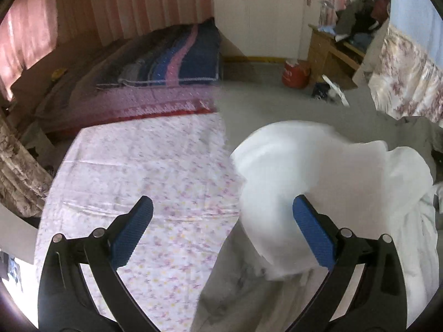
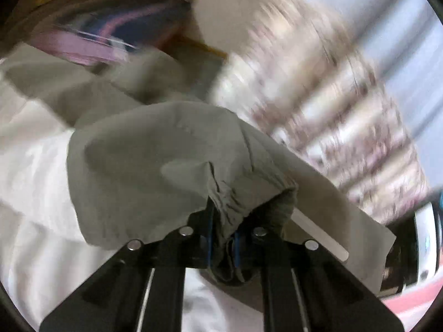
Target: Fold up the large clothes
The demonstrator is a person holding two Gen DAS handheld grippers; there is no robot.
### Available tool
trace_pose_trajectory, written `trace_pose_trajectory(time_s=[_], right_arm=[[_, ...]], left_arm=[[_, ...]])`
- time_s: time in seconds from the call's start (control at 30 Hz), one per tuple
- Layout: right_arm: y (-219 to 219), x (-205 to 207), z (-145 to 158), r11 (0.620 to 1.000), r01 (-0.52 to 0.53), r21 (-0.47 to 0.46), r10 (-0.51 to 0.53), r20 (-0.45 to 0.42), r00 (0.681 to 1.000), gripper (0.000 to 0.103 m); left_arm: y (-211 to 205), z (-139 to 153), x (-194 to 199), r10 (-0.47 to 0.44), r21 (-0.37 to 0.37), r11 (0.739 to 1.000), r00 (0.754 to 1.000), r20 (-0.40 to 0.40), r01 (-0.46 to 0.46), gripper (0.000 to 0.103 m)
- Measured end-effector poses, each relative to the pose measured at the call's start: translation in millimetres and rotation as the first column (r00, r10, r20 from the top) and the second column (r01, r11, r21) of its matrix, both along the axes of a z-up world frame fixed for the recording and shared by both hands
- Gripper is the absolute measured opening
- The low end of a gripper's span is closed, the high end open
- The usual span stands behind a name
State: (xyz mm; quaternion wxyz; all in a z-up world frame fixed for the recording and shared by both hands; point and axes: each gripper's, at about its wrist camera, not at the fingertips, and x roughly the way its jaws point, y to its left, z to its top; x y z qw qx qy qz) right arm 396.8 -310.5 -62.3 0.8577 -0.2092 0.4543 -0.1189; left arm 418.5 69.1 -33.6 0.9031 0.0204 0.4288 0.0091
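Note:
A large white garment (image 1: 318,182) hangs blurred at the right of the left wrist view, over the edge of a floral sheet (image 1: 144,171). My left gripper (image 1: 223,210) is open and empty, its blue pads (image 1: 313,235) wide apart, the right pad against the white cloth. In the right wrist view my right gripper (image 2: 223,238) is shut on a bunched fold of the garment (image 2: 155,166), which looks grey-white here and drapes over the fingers. The view is motion-blurred.
A bed with a striped blue and pink blanket (image 1: 177,55) lies beyond the sheet. A red container (image 1: 295,73) and a wooden desk (image 1: 332,49) with clutter stand by the far wall. A floral curtain (image 1: 407,80) hangs at right.

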Motion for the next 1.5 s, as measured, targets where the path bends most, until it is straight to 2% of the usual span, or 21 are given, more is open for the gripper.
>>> trace_pose_trajectory(time_s=[0.07, 0.2, 0.33, 0.43, 0.5, 0.57, 0.63, 0.7, 0.77, 0.87, 1.03, 1.1, 1.13, 1.2, 1.23, 1.27, 1.3, 1.33, 1.37, 1.43, 1.5], right_arm=[[-29, -3, -15, 0.998, 0.064, -0.015, -0.064, -0.033, 0.997, 0.011], [-70, -27, -16, 0.964, 0.089, 0.250, -0.079, -0.048, 0.996, 0.011], [-47, -41, 6, 0.916, -0.018, 0.401, 0.013, 0.015, 1.000, 0.012], [-31, -49, 19, 0.864, -0.098, 0.494, 0.089, 0.042, 0.995, 0.012], [-23, -49, 15, 0.876, -0.101, 0.472, 0.105, 0.017, 0.994, 0.013], [-23, -45, 0, 0.908, -0.070, 0.412, 0.090, -0.030, 0.996, 0.015], [-32, -48, -9, 0.925, -0.032, 0.379, 0.054, -0.046, 0.998, 0.024], [-41, -53, -11, 0.902, -0.009, 0.432, 0.029, -0.039, 0.999, 0.025], [-49, -54, -8, 0.891, -0.004, 0.453, 0.020, -0.031, 0.999, 0.026], [-40, -43, -6, 0.871, -0.054, 0.488, 0.071, -0.016, 0.997, 0.026], [3, -38, -2, 0.950, -0.115, 0.292, 0.115, 0.017, 0.993, 0.021], [0, -34, -7, 0.959, -0.086, 0.269, 0.097, -0.029, 0.995, 0.024], [-8, -28, -16, 0.959, -0.045, 0.280, 0.075, -0.098, 0.992, 0.033], [-24, -31, -9, 0.948, -0.025, 0.318, 0.057, -0.093, 0.994, 0.041], [-36, -38, 5, 0.926, -0.020, 0.376, 0.051, -0.072, 0.996, 0.044], [-49, -49, 24, 0.894, -0.028, 0.447, 0.049, -0.036, 0.998, 0.044], [-59, -57, 38, 0.873, -0.038, 0.486, 0.044, -0.002, 0.999, 0.045], [-77, -71, 62, 0.855, -0.047, 0.516, 0.023, 0.053, 0.998, 0.054], [-91, -82, 79, 0.856, -0.043, 0.515, -0.006, 0.093, 0.996, 0.073], [-130, -105, 110, 0.881, 0.007, 0.474, -0.102, 0.175, 0.979, 0.082], [-172, -122, 124, 0.877, 0.102, 0.470, -0.215, 0.193, 0.957, 0.084]], left_arm=[[-11, -14, 11, -0.025, 0.001, 1.000, 0.998, -0.053, 0.025, 0.100], [-18, -32, 30, -0.031, -0.062, 0.998, 0.989, -0.146, 0.022, 0.100], [-20, -28, 40, -0.041, -0.134, 0.991, 0.986, -0.162, 0.019, 0.100], [-34, -24, 46, -0.108, -0.207, 0.976, 0.977, -0.185, 0.068, 0.100], [-48, -35, 54, -0.082, -0.105, 0.993, 0.969, -0.232, 0.058, 0.099], [-54, -45, 58, -0.026, -0.011, 1.000, 0.971, -0.238, 0.024, 0.080], [-47, -49, 56, 0.005, -0.003, 1.000, 0.979, -0.206, -0.006, 0.067], [-35, -51, 49, 0.006, -0.047, 0.999, 0.985, -0.172, -0.014, 0.050], [-22, -48, 40, 0.038, -0.063, 0.997, 0.991, -0.129, -0.046, 0.016], [4, -48, 22, 0.133, -0.082, 0.987, 0.990, -0.039, -0.136, 0.008], [3, -54, 10, 0.143, -0.033, 0.989, 0.990, 0.000, -0.143, 0.006], [-6, -53, 9, 0.127, 0.022, 0.992, 0.992, -0.008, -0.127, 0.009], [-9, -54, 11, 0.123, 0.042, 0.992, 0.992, -0.018, -0.122, 0.014], [-19, -49, 12, 0.115, 0.117, 0.987, 0.993, -0.024, -0.111, 0.026], [-22, -46, 10, 0.109, 0.145, 0.984, 0.994, -0.019, -0.105, 0.041], [-17, -39, 10, 0.096, 0.158, 0.983, 0.995, -0.015, -0.092, 0.063], [-15, -33, 6, 0.085, 0.164, 0.983, 0.996, -0.003, -0.083, 0.074], [-16, -26, 2, 0.079, 0.167, 0.983, 0.997, 0.013, -0.080, 0.087], [-17, -15, -4, 0.066, 0.167, 0.983, 0.997, 0.034, -0.071, 0.092], [-23, 2, -12, 0.037, 0.161, 0.986, 0.998, 0.044, -0.043, 0.097], [-29, 16, -16, 0.007, 0.149, 0.989, 0.999, 0.038, -0.013, 0.100]])
